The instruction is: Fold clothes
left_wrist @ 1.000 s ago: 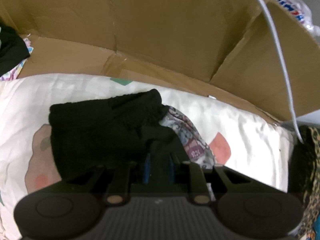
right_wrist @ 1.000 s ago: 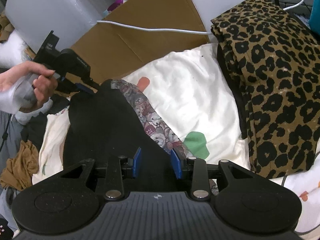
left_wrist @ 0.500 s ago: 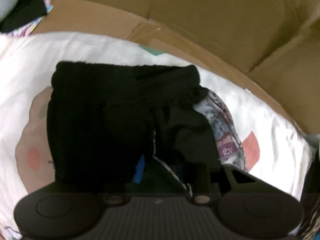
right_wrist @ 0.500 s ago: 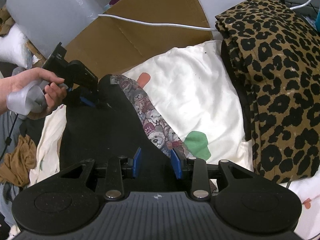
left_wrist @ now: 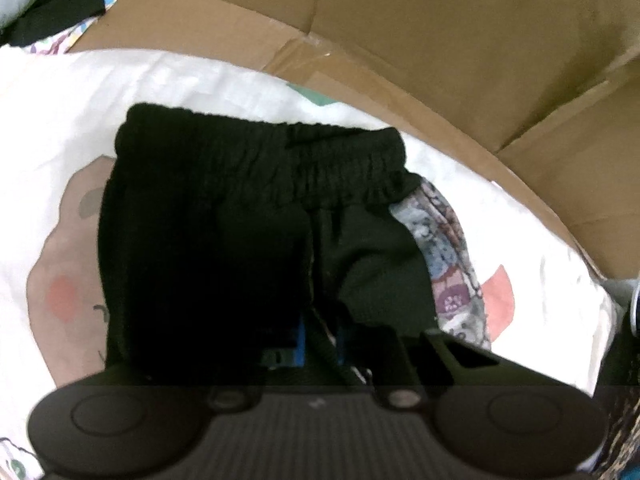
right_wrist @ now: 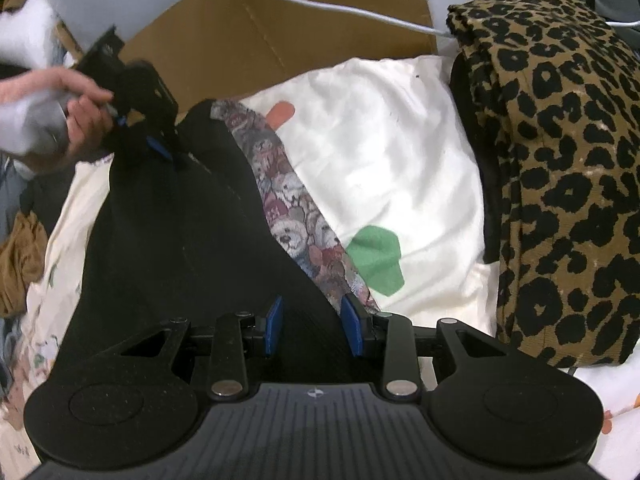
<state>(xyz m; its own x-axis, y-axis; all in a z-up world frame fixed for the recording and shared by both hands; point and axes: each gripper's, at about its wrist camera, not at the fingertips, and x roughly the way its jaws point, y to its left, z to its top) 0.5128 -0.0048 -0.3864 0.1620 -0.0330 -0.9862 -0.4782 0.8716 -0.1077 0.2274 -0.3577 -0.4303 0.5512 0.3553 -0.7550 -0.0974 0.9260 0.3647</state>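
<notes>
- The left gripper (left_wrist: 320, 340) points down onto the black shorts (left_wrist: 248, 240); its jaws are closing, narrow, with a black fold between the blue pads; the right gripper (right_wrist: 314, 326) stands part open astride the near hem, pads apart from the cloth.
- The shorts lie flat on a white printed bedsheet (right_wrist: 380, 160), long axis from near hem to far elastic waistband (left_wrist: 280, 152); a bear-print lining (right_wrist: 296, 216) edges one side.
- Bare sheet lies beyond it; a leopard-print garment (right_wrist: 560, 160) and cardboard (left_wrist: 400, 20) bound the rest.
</notes>
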